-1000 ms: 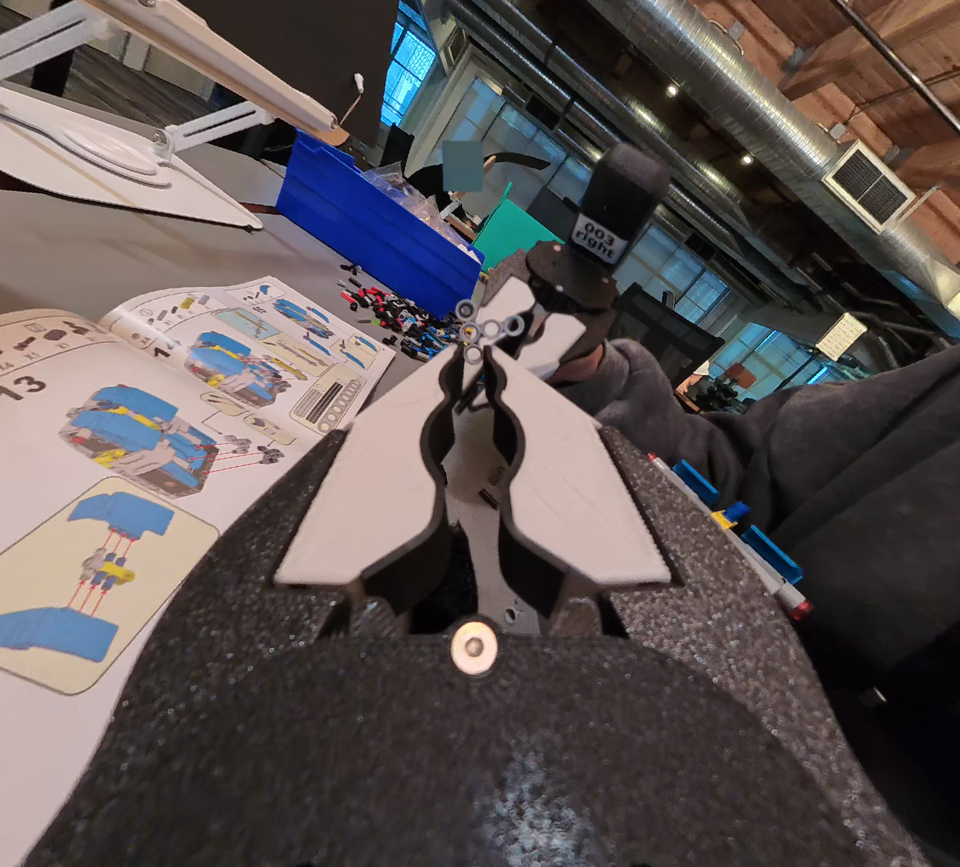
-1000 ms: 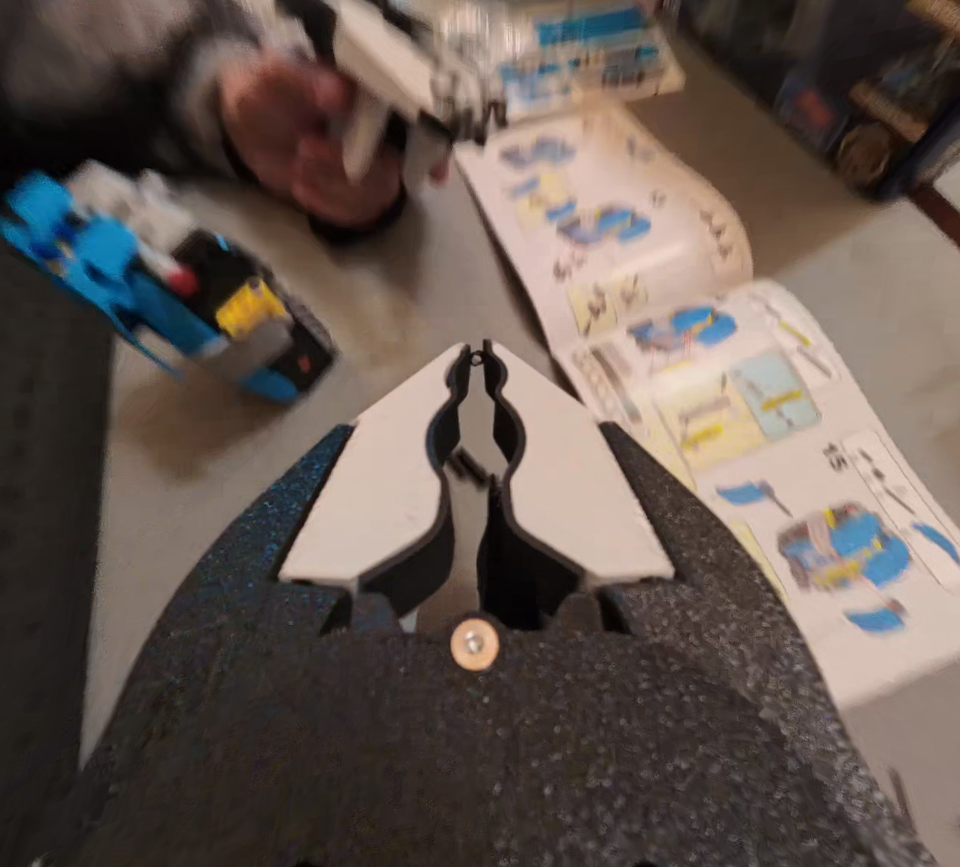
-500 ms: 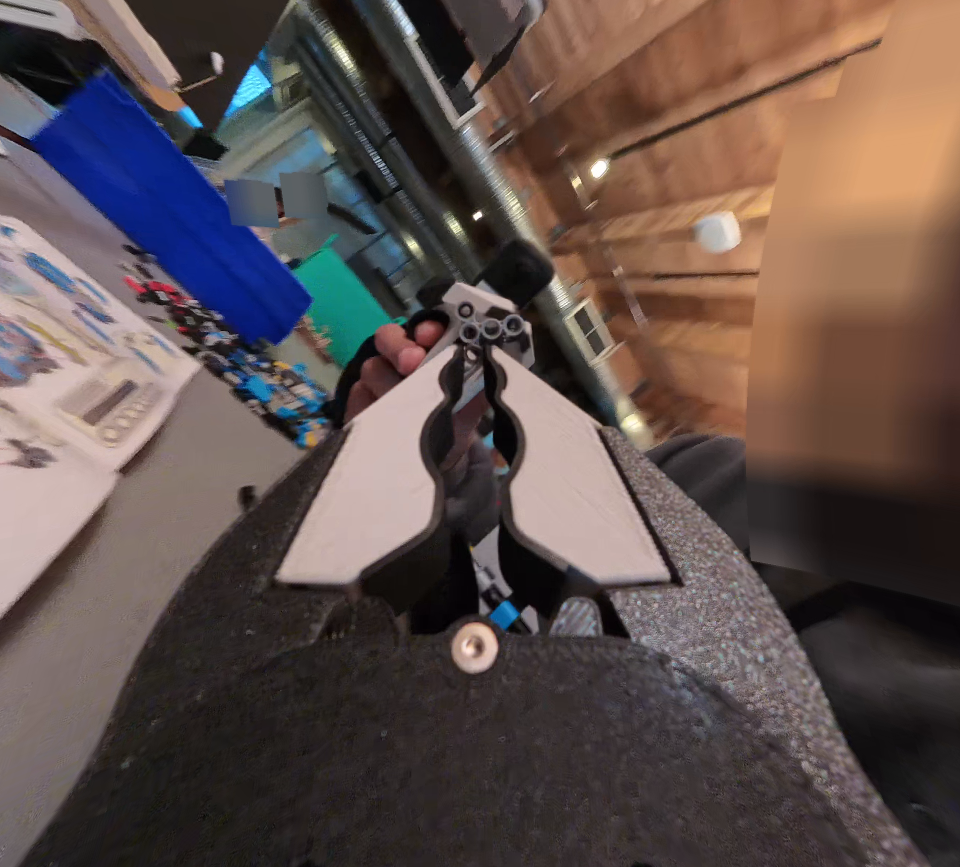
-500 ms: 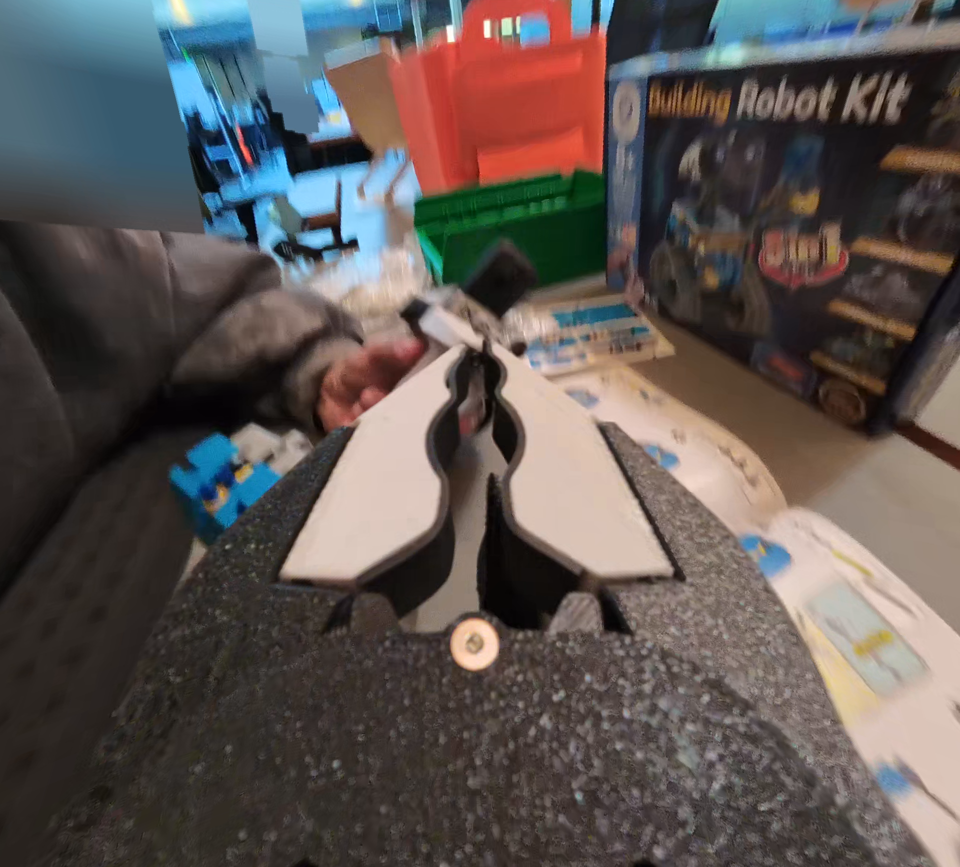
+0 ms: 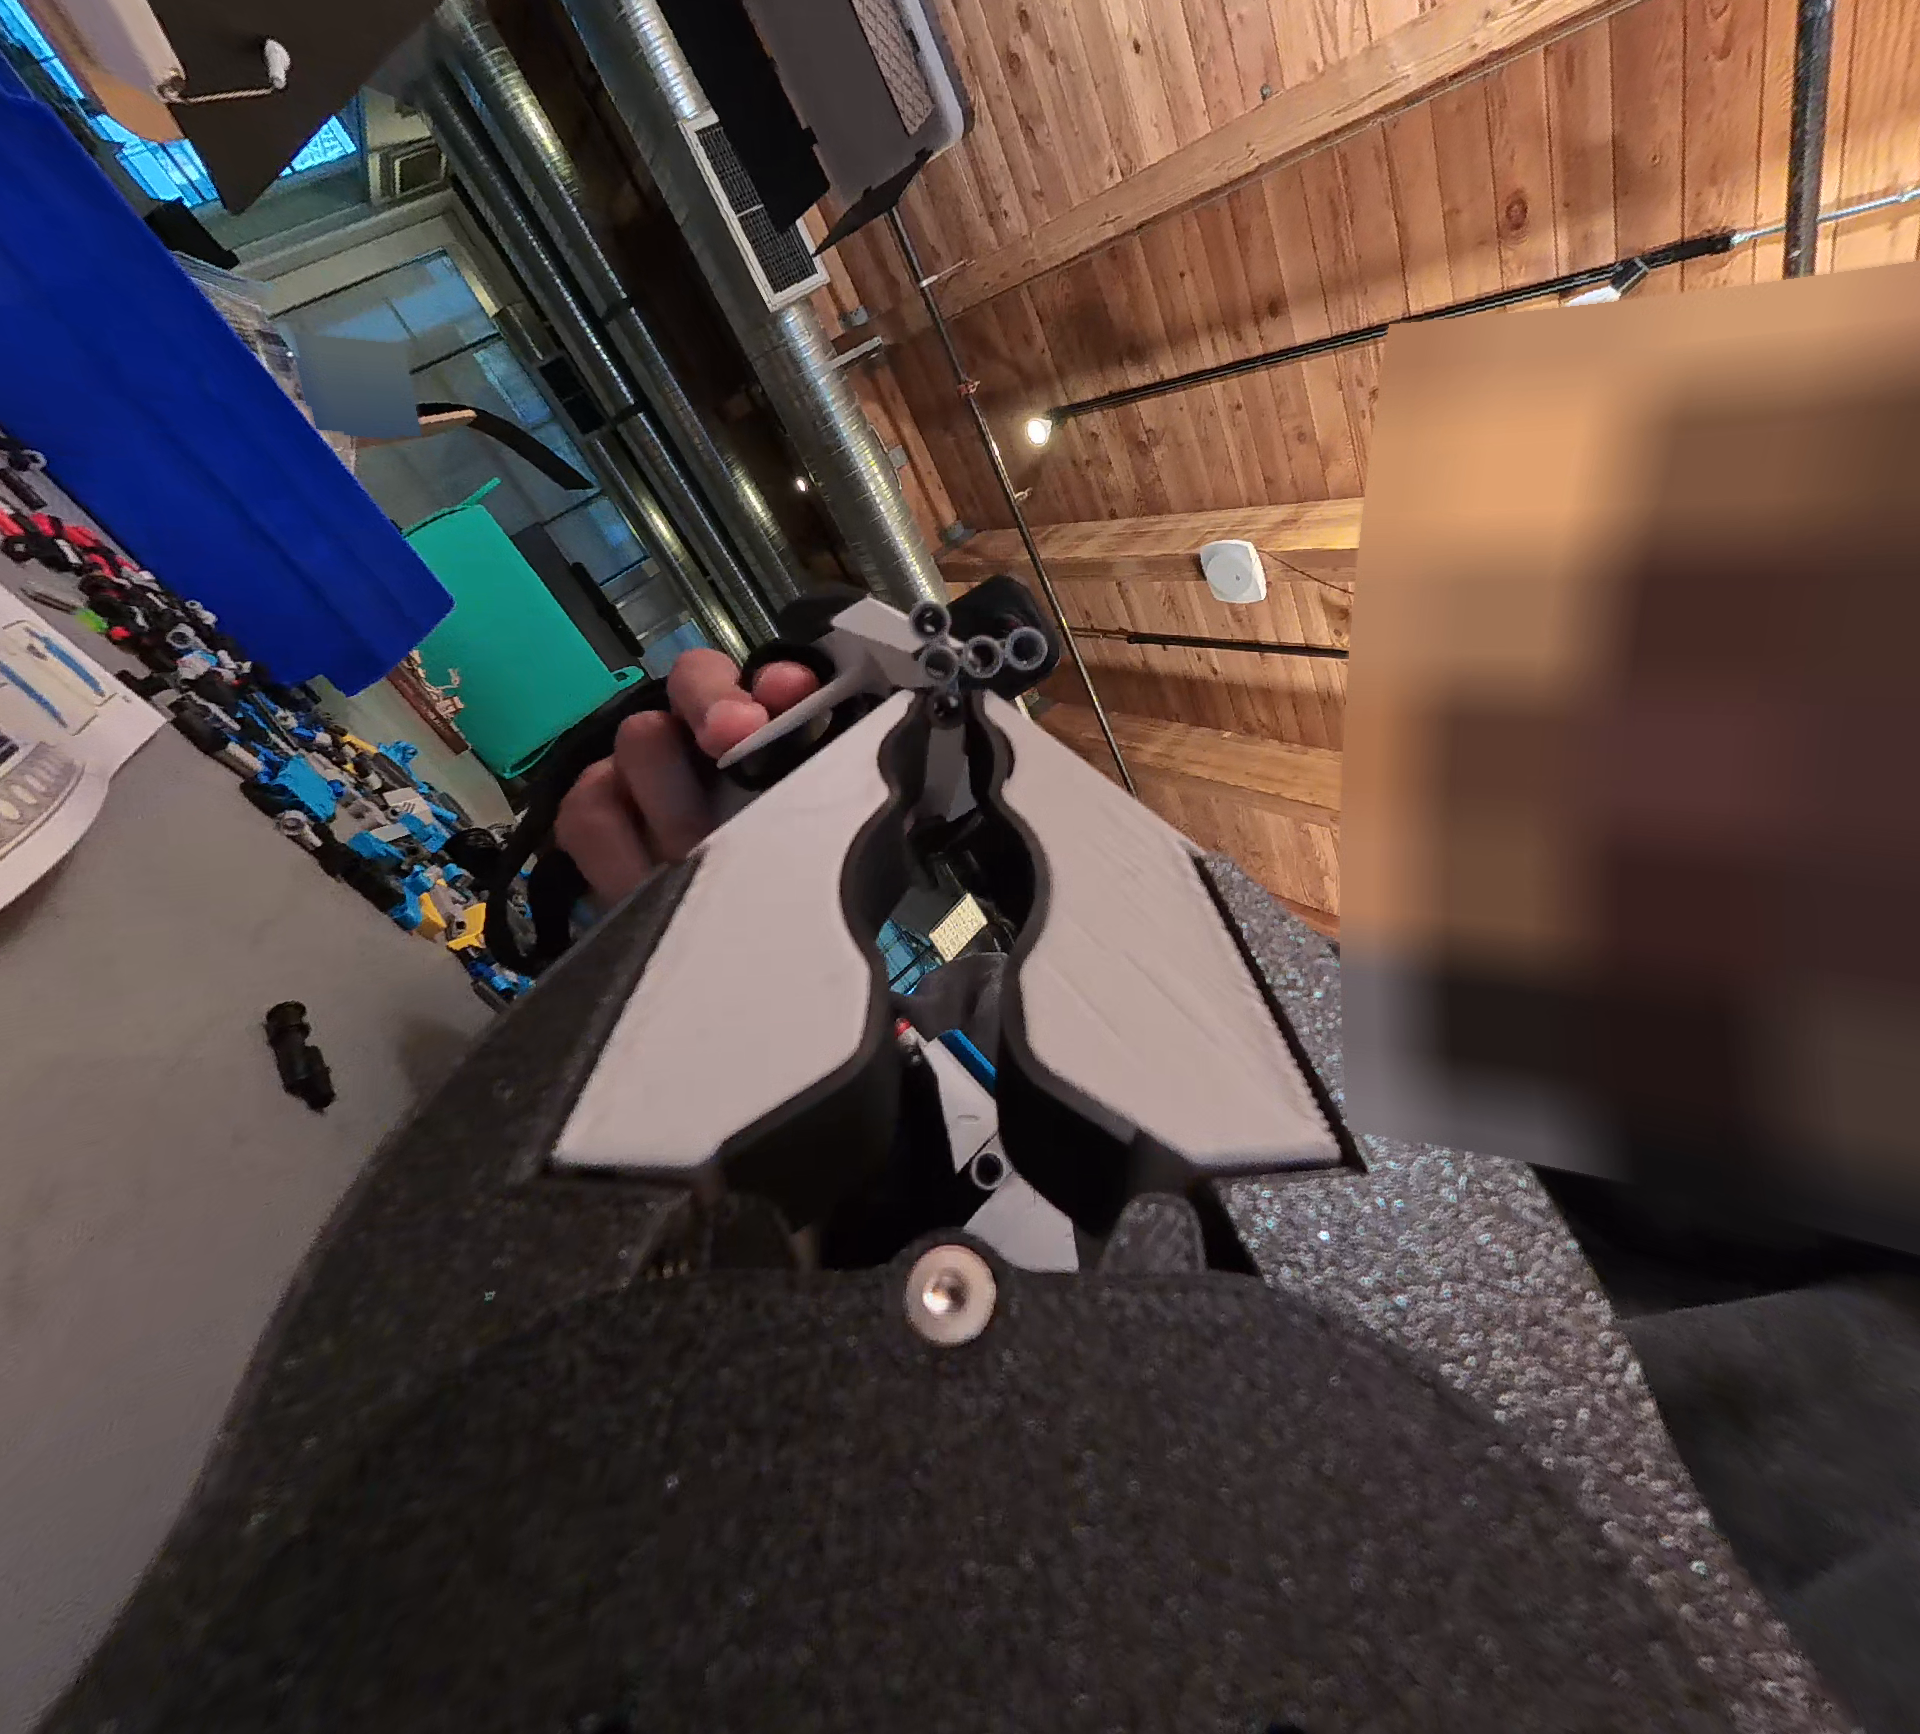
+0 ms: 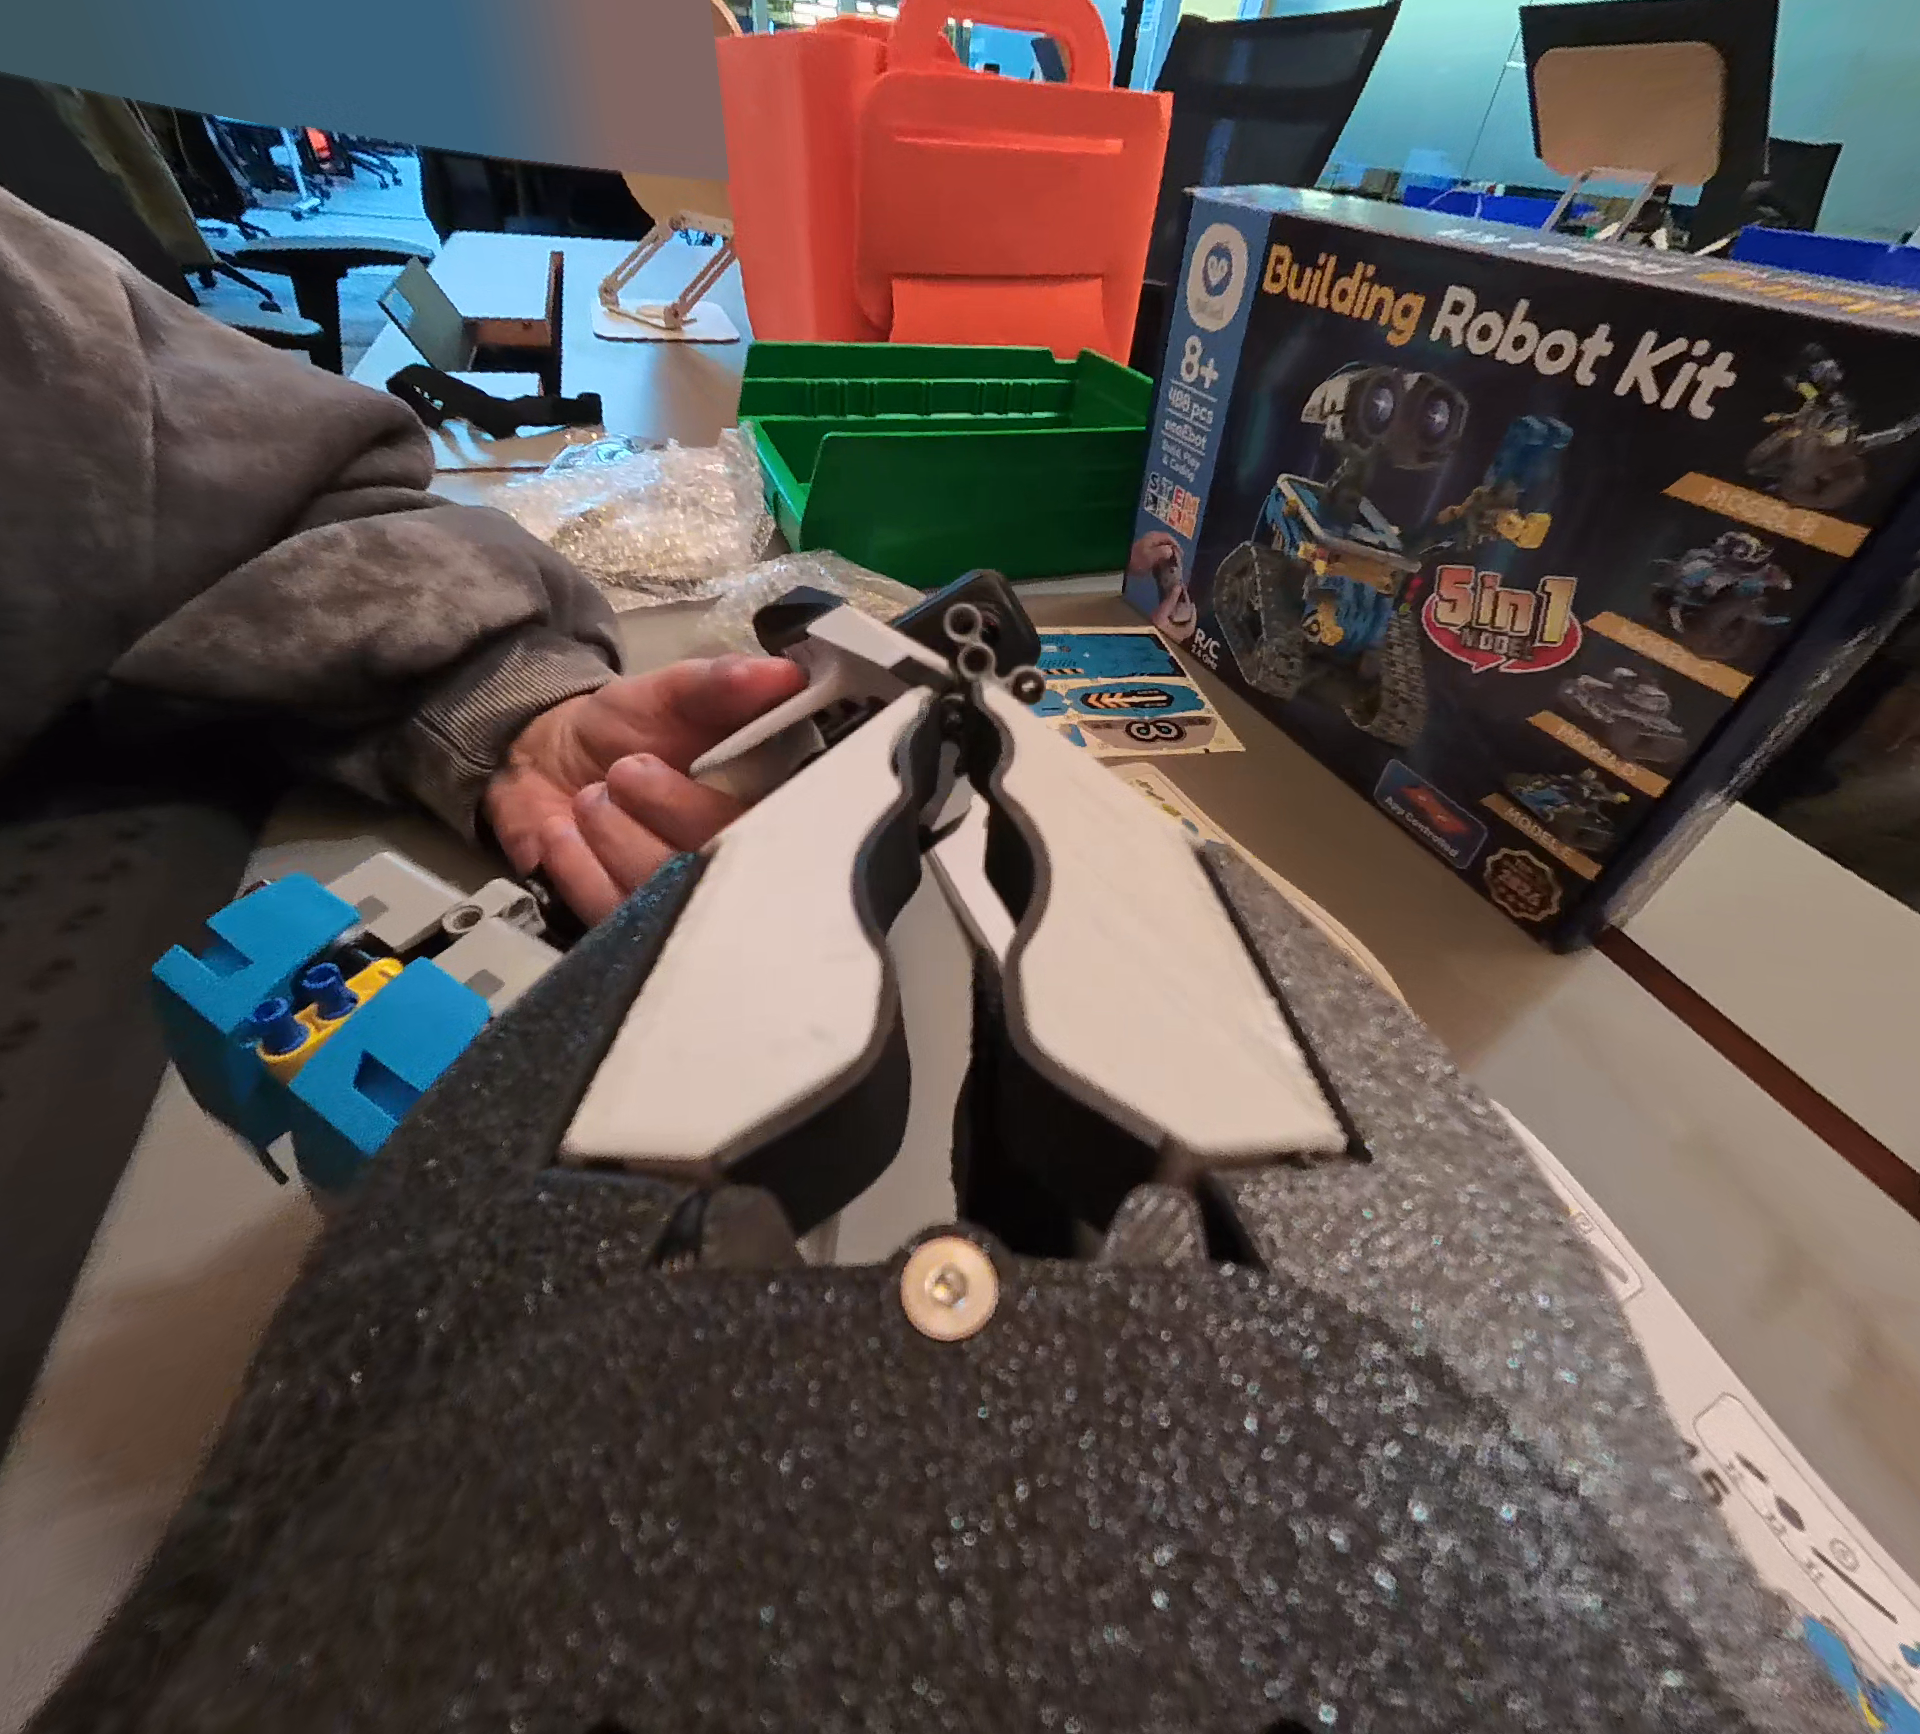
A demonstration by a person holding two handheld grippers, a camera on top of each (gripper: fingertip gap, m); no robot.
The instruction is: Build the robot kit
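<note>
My left gripper (image 5: 945,718) is shut on a small grey beam with several round holes (image 5: 977,650) and holds it up in the air, above the table. My right gripper (image 6: 961,697) is shut, with its tips right against the same grey beam (image 6: 971,645). I cannot tell if a small part is pinched between its tips. Each view shows the other gripper just beyond the beam, held by a hand: the right one in the left wrist view (image 5: 644,780) and the left one in the right wrist view (image 6: 613,780). A grey sleeve (image 6: 260,541) reaches in from the left.
On the table lie a blue bin (image 5: 156,437), a heap of loose parts (image 5: 312,780), a black pin (image 5: 301,1056) and an open booklet (image 6: 1662,1476). A blue, yellow and grey model (image 6: 301,1019), a green bin (image 6: 935,458), an orange bag (image 6: 935,167) and a kit box (image 6: 1507,541) stand around. The tips of both grippers are at nearly the same place.
Both grippers rose from the table and tilted upward. The right gripper moved from above the booklet to meet the grey beam in the left gripper. Both stayed shut.
</note>
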